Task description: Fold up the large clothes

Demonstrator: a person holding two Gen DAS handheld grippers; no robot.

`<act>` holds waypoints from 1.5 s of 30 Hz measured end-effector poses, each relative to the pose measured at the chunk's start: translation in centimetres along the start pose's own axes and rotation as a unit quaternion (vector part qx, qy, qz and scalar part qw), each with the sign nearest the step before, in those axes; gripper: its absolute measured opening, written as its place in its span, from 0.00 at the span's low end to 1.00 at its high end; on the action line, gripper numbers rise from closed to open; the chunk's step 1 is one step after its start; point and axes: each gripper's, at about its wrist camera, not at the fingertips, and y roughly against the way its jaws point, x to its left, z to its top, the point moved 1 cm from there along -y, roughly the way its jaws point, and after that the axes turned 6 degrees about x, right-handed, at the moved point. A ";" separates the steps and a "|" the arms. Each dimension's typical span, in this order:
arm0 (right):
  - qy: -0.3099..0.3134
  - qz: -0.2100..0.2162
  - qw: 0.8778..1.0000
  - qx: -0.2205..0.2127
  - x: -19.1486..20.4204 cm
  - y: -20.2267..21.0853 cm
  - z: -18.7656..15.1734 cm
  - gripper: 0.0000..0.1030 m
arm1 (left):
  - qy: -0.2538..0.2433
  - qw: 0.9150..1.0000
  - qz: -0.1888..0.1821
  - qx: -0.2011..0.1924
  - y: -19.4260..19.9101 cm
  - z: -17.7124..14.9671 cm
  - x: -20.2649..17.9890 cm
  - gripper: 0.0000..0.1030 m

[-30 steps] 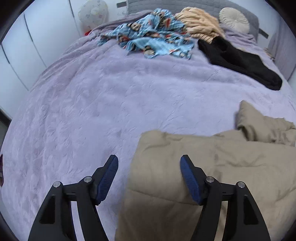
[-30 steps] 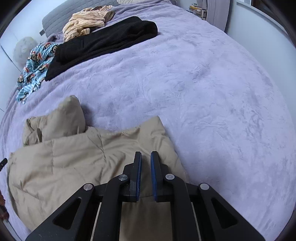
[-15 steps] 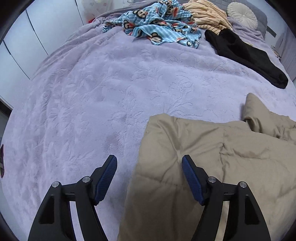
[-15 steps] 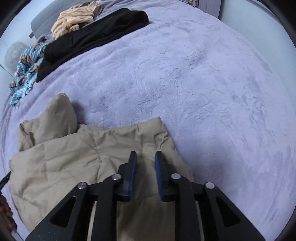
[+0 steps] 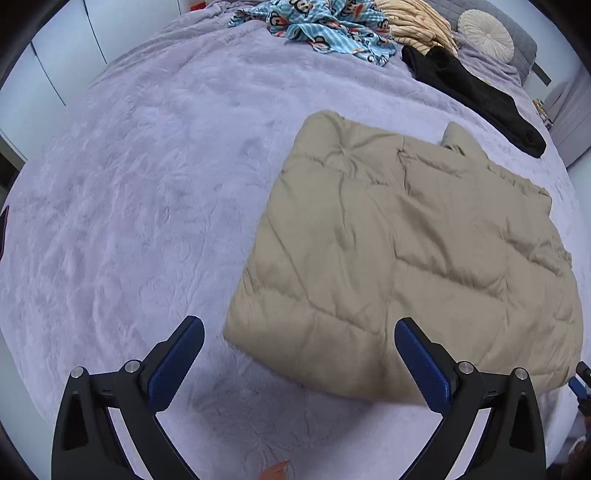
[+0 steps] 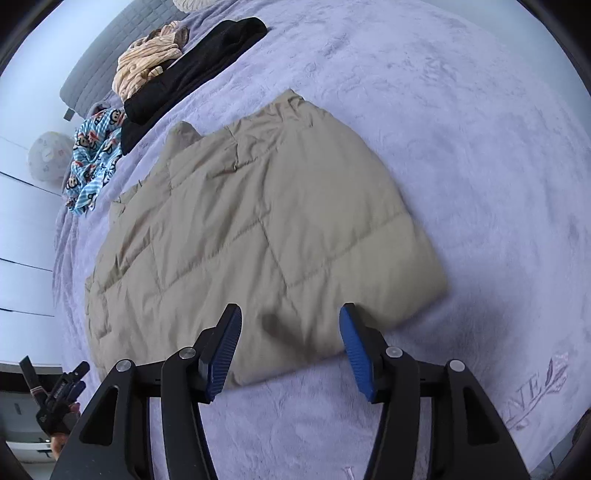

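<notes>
On the lilac bedspread [image 5: 147, 221] in front of me, the tan quilted jacket [image 5: 406, 251] is lying as a flat, roughly rectangular bundle, and I am judging this fold to be done or very nearly so.

Starting at the left, my left gripper [image 5: 299, 354] is hanging just short of the jacket's near left corner. Its jaws have just been opening and are now standing wide apart, with only that corner and bare bedspread showing between the blue pads [image 5: 177, 363]; they are pressing on nothing.

Moving right, my right gripper [image 6: 290, 345] is hovering over the jacket's near edge. Its jaws have just been opening too; the pads [image 6: 356, 350] are standing clear of the cloth, so I am letting the jacket [image 6: 251, 229] go rather than holding it. A small flap, perhaps the hood or collar, is poking up at the far edge, so I am thinking the bundle may want one more tuck or smoothing.

Beyond it, towards the headboard, more clothes are waiting unfolded: a blue monkey-print garment [image 5: 325, 26] bunched at the left, a cream striped one [image 5: 417, 26] heaped beside it, and a black garment [image 5: 476, 96] stretched out at the right. As I am reading it, one large piece is finished and three are left, so the task is somewhere in its first part.
</notes>
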 end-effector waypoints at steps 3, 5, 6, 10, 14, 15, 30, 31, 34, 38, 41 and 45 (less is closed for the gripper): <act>-0.006 0.007 1.000 0.003 -0.7 0.2 -1.8 0.71 | 0.011 1.000 -0.018 0.023 -0.5 -1.5 0.0 1.00; -0.021 0.022 1.000 0.005 -1.4 0.2 -2.9 0.77 | 0.023 0.998 -0.037 0.039 -1.0 -2.3 0.1 1.00; -0.029 0.029 0.999 0.006 -1.7 0.2 -3.5 0.77 | 0.030 0.997 -0.046 0.047 -1.3 -2.7 0.2 1.00; -0.065 0.061 0.996 0.018 -3.1 -1.0 -4.5 0.78 | 0.047 0.995 -0.066 0.054 -1.9 -3.4 0.3 1.00; -0.098 0.111 0.989 0.027 -3.8 -2.5 -4.7 0.89 | 0.066 0.992 -0.096 0.048 -2.3 -3.7 0.5 1.00; -0.106 0.126 0.986 0.032 -4.0 -3.0 -4.7 0.89 | 0.074 0.990 -0.107 0.050 -2.5 -3.7 0.6 1.00; -0.177 0.217 0.958 0.062 -4.6 -9.4 -3.6 1.00 | 0.179 0.951 -0.234 0.097 -8.4 -3.8 1.5 1.00; -0.179 0.222 0.956 0.063 -4.5 -9.7 -3.3 1.00 | 0.182 0.949 -0.241 0.089 -8.3 -3.4 1.3 1.00; -0.176 0.245 0.951 0.063 -3.7 -10.0 -1.9 1.00 | 0.173 0.949 -0.260 0.045 -7.2 -1.7 0.4 1.00; -0.160 0.310 0.937 0.034 -2.3 -9.3 0.4 1.00 | 0.163 0.950 -0.266 0.031 -7.8 -0.1 -0.1 1.00; -0.158 0.310 0.937 0.043 -1.9 -10.8 0.6 1.00 | 0.174 0.950 -0.256 0.045 -10.0 -0.1 0.0 1.00; -0.165 0.296 0.939 0.052 -1.7 -12.6 0.4 1.00 | 0.204 0.932 -0.297 0.043 -10.6 0.1 0.3 0.44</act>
